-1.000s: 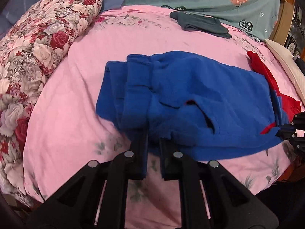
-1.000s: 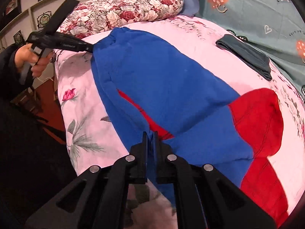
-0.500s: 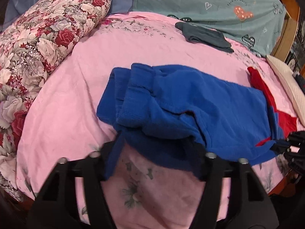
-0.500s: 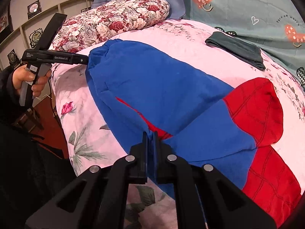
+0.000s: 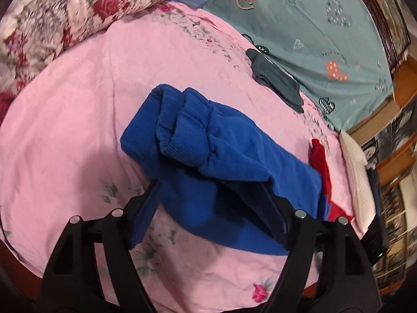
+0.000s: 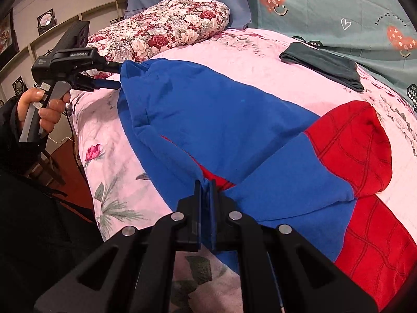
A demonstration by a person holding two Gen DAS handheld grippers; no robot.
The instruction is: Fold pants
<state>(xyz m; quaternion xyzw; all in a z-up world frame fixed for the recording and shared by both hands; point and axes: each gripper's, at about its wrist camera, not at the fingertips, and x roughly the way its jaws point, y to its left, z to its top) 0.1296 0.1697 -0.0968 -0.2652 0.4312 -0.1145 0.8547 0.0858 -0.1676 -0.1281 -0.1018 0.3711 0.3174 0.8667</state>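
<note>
Blue and red pants (image 5: 234,161) lie folded lengthwise on the pink bed sheet (image 5: 86,99), ribbed waistband toward the far left. My left gripper (image 5: 211,190) is open, its fingers spread wide on either side of the waistband end. In the right wrist view the pants (image 6: 221,120) stretch from the blue waist at left to the red legs at right. My right gripper (image 6: 206,185) is shut on the near edge of the pants at the crotch. The left gripper (image 6: 109,75) shows there, at the waistband, in a hand.
A floral pillow (image 5: 65,7) lies at the bed's left. A folded dark grey garment (image 6: 323,65) lies on the far side of the sheet by a teal pillow (image 6: 338,7). A white pillow (image 5: 357,180) and shelves stand right of the bed. The bed's near edge drops to a reddish floor (image 6: 75,180).
My left gripper has opened and let go of the waistband, and its view has swung closer and to the left. My right gripper stays shut on the pants' near edge.
</note>
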